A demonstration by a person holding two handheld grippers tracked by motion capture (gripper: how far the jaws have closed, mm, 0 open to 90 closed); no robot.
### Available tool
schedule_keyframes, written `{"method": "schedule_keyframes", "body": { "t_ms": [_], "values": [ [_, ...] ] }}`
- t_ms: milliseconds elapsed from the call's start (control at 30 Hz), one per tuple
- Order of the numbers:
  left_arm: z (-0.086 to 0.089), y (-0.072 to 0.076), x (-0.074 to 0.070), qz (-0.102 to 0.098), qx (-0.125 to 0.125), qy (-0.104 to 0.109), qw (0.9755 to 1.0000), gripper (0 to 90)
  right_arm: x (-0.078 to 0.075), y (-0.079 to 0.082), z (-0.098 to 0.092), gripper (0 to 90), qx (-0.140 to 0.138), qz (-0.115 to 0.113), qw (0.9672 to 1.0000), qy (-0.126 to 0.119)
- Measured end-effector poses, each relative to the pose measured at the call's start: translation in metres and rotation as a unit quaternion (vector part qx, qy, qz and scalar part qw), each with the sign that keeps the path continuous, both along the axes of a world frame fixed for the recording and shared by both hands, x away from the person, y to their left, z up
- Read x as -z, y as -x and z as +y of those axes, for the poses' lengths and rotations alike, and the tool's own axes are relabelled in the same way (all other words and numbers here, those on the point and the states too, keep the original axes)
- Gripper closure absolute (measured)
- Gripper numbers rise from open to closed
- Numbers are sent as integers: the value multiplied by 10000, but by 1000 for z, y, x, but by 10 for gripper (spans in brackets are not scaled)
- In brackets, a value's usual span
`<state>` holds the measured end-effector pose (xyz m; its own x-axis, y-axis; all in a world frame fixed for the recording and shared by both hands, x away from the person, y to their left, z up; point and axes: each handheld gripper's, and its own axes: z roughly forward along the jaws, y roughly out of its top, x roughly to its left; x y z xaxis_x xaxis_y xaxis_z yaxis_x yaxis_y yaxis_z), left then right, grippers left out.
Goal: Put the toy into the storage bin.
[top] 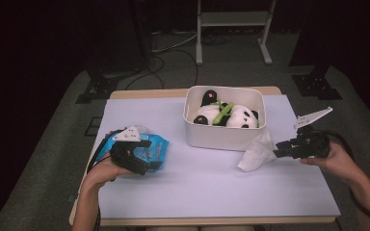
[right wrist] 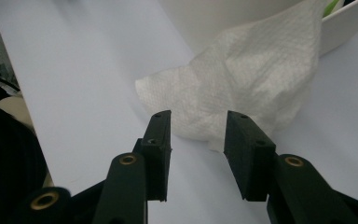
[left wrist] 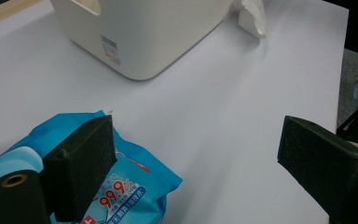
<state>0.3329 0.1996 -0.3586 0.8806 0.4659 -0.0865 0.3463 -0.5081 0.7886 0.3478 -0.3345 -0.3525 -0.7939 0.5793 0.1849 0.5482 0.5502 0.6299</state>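
**Wipe lies loose beside the bin, both grippers open**

From above, a white bin (top: pixel 224 135) stands at the far middle of the pale table (top: pixel 212 187). Inside it lies a stuffed panda (top: pixel 231 115), black and white with a green strip across it. A crumpled white wipe (top: pixel 257 153) rests on the table against the bin's near right corner. The right gripper (top: pixel 280 148) points at the wipe from the right, its tips just beside it. On the left, the left gripper (top: pixel 147 166) sits over a blue wipes pack (top: pixel 156 144) lying flat on the table, well apart from the bin.

In the left gripper view, the jaws stand wide apart with nothing between them but bare table. One jaw rests over the blue pack (left wrist: pixel 135 186); I cannot tell whether it touches. The bin's outer wall (left wrist: pixel 144 32) rises beyond, with a corner of the wipe (left wrist: pixel 251 16) past it.

In the right gripper view, the jaws are about half open and hold nothing. The wipe (right wrist: pixel 242 88) lies just beyond their tips, leaning against the bin (right wrist: pixel 340 28).
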Motion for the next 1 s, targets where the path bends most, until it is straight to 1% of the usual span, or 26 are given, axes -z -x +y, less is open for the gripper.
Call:
{"method": "schedule_keyframes", "body": {
  "t_ms": [100, 133, 200, 267, 333, 400, 467, 500, 567, 767, 1000],
  "values": [
    [0, -1, 1, 22, 2, -10, 10000, 103, 2, 0, 0, 603, 21, 1, 10000, 10],
    [0, -1, 2, 31, -18, -9, 10000, 103, 5, 1, -1, 601, 30, 29, 10000, -40],
    [0, -2, 2, 29, -15, -17, 10000, 104, 6, 1, -2, 601, 35, 20, 10000, -36],
    [0, -1, 3, 41, -17, 0, 10000, 104, 10, 2, -2, 594, 46, 37, 9999, -85],
    [0, -1, 5, 59, -45, -31, 10000, 103, 13, 3, -3, 593, 79, 42, 9999, -97],
    [0, -1, 5, 65, -56, 8, 10000, 103, 16, 4, -4, 593, 91, 49, 9999, -120],
    [-1, -1, 5, 62, -44, -41, 10000, 104, 19, 6, -5, 590, 130, 54, 9998, -155],
    [-1, -1, 5, 64, -39, -28, 10000, 103, 21, 8, -6, 589, 152, 50, 9997, -174],
    [-3, 0, 5, 64, 1, -37, 10000, 103, 22, 10, -7, 589, 161, 43, 9997, -193],
    [-5, 0, 7, 74, 15, -41, 10000, 103, 24, 19, -10, 585, 209, -22, 9995, -245],
    [-6, 0, 9, 104, 18, -61, 9999, 103, 25, 24, -11, 578, 227, -39, 9993, -288]
  ]
}}
